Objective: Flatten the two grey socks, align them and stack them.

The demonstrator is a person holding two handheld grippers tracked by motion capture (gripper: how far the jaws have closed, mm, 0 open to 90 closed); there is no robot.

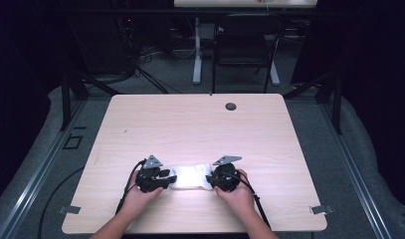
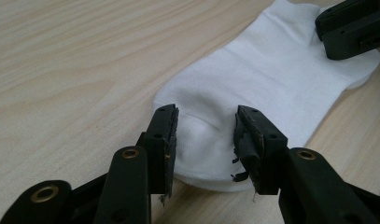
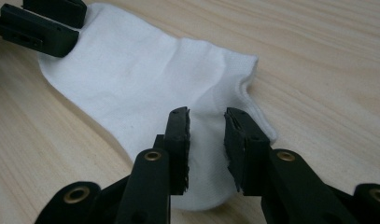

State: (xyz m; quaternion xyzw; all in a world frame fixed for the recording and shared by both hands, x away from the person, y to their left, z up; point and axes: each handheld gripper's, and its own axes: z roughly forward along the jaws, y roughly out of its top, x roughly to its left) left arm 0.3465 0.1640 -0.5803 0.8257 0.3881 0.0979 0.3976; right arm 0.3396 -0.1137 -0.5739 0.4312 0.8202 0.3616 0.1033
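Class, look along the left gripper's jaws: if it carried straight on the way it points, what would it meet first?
Most likely the white sock, whose near end already lies between the open jaws of the left gripper. Farther along that line sits the right gripper at the sock's other end.

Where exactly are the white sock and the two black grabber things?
white sock [image 2: 271,79], left gripper view, flat middle.
left gripper [image 2: 205,128], left gripper view, between its fingers.
right gripper [image 3: 207,128], right gripper view, between its fingers.

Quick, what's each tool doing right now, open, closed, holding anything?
Left tool: open, jaws apart over one end of the white sock, not pinching it.
Right tool: open, jaws apart over the sock's other end.
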